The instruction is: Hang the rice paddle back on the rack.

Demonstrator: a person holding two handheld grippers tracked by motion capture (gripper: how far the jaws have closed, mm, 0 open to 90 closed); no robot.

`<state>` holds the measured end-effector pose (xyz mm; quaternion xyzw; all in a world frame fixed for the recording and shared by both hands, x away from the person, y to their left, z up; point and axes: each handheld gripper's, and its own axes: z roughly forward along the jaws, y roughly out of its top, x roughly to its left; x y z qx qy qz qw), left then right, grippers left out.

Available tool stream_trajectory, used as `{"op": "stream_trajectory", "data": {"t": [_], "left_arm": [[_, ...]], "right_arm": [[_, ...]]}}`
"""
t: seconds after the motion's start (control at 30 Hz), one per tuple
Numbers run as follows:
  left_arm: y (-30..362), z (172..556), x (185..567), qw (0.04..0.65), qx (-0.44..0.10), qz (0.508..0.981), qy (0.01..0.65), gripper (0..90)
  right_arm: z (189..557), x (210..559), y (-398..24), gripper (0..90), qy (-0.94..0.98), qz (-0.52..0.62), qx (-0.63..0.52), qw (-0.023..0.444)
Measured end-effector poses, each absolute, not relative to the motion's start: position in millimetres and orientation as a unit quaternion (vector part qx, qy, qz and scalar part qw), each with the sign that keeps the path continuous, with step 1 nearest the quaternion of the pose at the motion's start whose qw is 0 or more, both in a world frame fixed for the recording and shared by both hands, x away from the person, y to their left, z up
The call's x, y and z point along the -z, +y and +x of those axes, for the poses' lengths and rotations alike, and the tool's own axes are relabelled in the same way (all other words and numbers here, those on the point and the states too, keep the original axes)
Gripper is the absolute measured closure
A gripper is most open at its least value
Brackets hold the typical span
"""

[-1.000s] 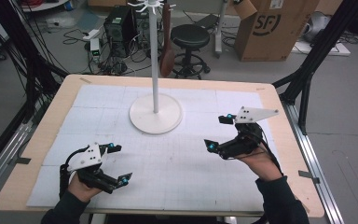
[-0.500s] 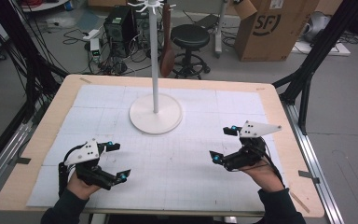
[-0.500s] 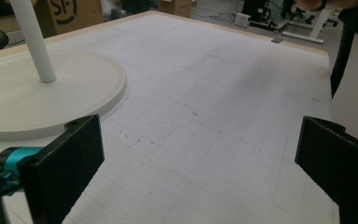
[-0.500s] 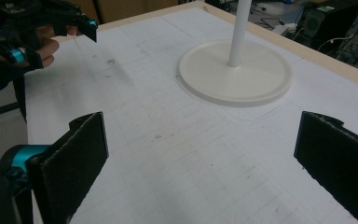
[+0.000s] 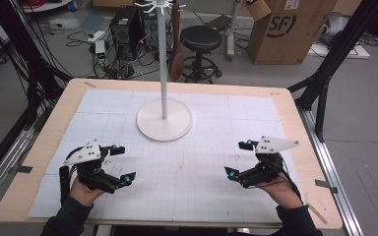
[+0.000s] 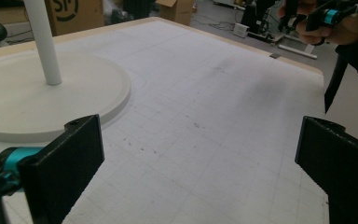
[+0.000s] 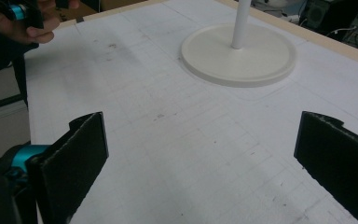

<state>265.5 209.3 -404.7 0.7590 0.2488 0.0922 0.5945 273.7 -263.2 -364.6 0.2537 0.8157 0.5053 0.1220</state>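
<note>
Evidently nothing is begun: the left gripper point(image 5: 118, 164) and right gripper point(image 5: 240, 158) hover with jaws wide apart and empty near the worktop's point(image 5: 285, 105) front corners, the white stand point(image 5: 164, 118) untouched toward its far edge.

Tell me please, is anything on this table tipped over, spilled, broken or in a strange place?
Nothing stands out. The white stand is upright on its round base on the white mat, which lies flat. The left gripper and right gripper are held over the mat, jaws apart and holding nothing.
</note>
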Motion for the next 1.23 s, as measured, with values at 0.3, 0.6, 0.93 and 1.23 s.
{"op": "stream_trajectory", "data": {"t": [0.3, 0.6, 0.93, 1.23], "left_arm": [[210, 264, 404, 0.597, -0.092, 0.759, 0.243, 1.7], [210, 264, 404, 0.597, -0.094, 0.758, 0.244, 1.7], [210, 264, 404, 0.596, -0.099, 0.759, 0.243, 1.7], [210, 266, 405, 0.597, -0.109, 0.757, 0.241, 1.7]], "right_arm": [[268, 377, -267, 1.9, 0.817, 0.256, -0.502, 0.121], [263, 389, -273, 2.0, 0.816, 0.265, -0.501, 0.111], [260, 391, -277, 1.9, 0.811, 0.263, -0.511, 0.111], [259, 394, -279, 1.9, 0.81, 0.265, -0.51, 0.113]]}}
